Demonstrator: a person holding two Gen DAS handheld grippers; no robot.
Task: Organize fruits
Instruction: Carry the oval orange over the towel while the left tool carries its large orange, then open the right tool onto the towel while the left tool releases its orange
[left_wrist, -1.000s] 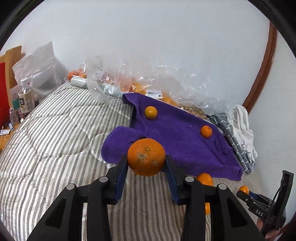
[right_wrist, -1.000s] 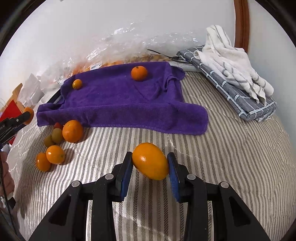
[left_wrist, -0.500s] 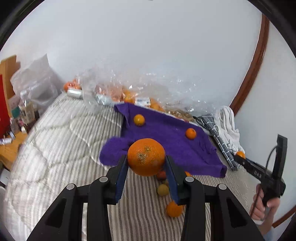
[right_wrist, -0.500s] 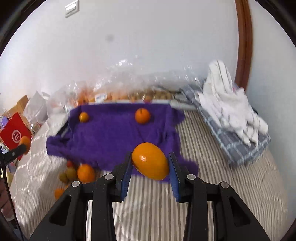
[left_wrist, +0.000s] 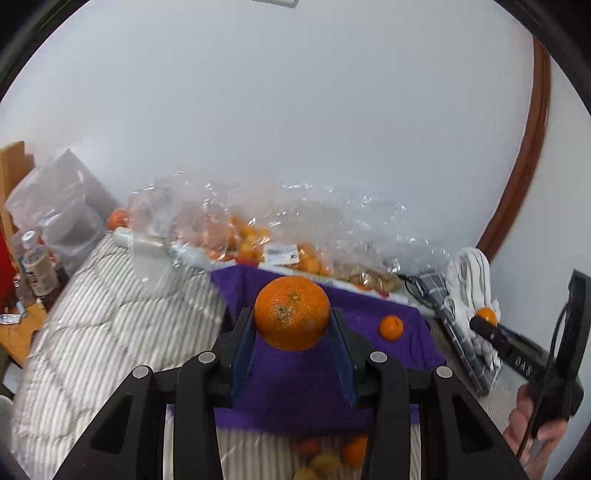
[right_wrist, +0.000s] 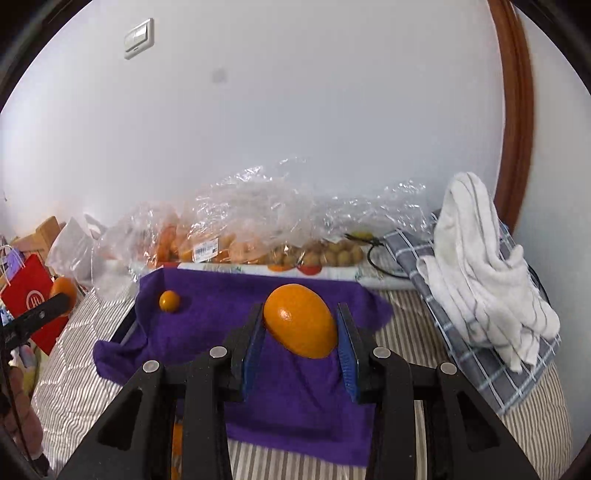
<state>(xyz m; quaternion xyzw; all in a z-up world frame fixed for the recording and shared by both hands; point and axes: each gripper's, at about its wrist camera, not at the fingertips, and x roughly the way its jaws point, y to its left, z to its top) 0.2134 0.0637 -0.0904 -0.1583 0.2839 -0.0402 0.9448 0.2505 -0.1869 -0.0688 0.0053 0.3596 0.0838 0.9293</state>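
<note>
I see the striped bed cover (right_wrist: 413, 332) first, with the purple towel (right_wrist: 303, 398) spread across it and clear plastic bags of fruit (right_wrist: 258, 236) along the wall behind. I judge this to be the carrying step: both fruits are in the air over the towel, on their way to be set down. My left gripper (left_wrist: 291, 328) is clamped on a round, pitted orange (left_wrist: 291, 314); my right gripper (right_wrist: 301, 332) pinches a smooth oval orange fruit (right_wrist: 301, 321), perhaps a mandarin, I can't be sure. A small tangerine (left_wrist: 390, 327) already lies on the towel, and another small one (right_wrist: 169, 301) sits near its far left corner. Next I need to lower each fruit onto bare towel, apart from those, then release gently so nothing rolls off.
</note>
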